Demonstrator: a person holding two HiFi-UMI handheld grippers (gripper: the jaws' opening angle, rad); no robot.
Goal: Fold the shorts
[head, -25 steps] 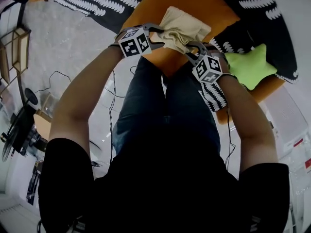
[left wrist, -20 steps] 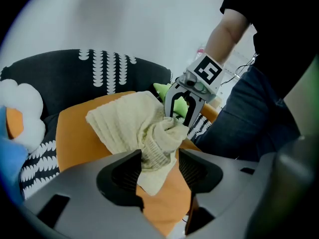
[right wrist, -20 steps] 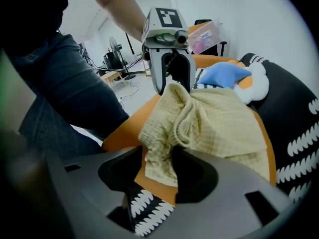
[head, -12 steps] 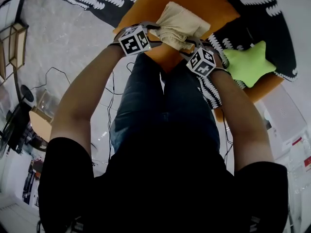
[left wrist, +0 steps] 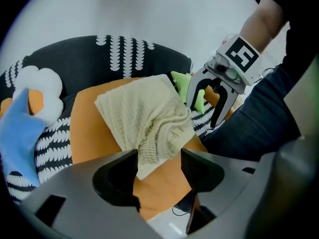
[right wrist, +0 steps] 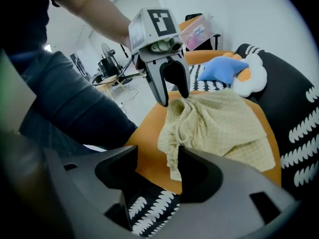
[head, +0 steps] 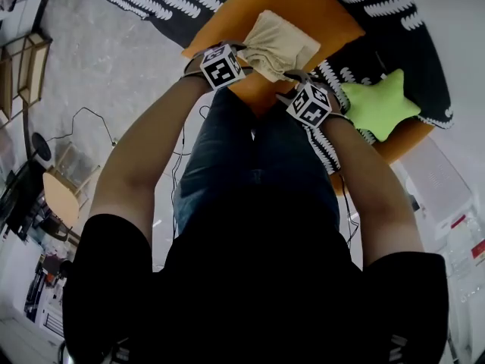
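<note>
The cream waffle-knit shorts (head: 282, 40) lie folded in a bundle on an orange cushion (head: 311, 2). In the left gripper view the shorts (left wrist: 144, 116) have their near corner hanging between the jaws of my left gripper (left wrist: 159, 166), which stand apart and do not press on it. My right gripper (right wrist: 157, 171) is opening; the bunched waistband of the shorts (right wrist: 219, 123) sits just past its far jaw, unpinched. Each gripper shows in the other's view at the bundle's near edge: the right gripper (left wrist: 212, 103) and the left gripper (right wrist: 172, 91), both with fingers spread.
A black blanket with white leaf print (head: 394, 21) covers the seat around the cushion. A green star pillow (head: 379, 105) lies to the right, a blue star pillow (right wrist: 222, 68) and a white flower cushion (right wrist: 251, 78) at the far side. Cables (head: 98, 120) run over the floor.
Both grippers' jaws have spread and let go of the shorts' near edge. The right gripper has drawn back and up toward the left. The bundle stays on the cushion.
</note>
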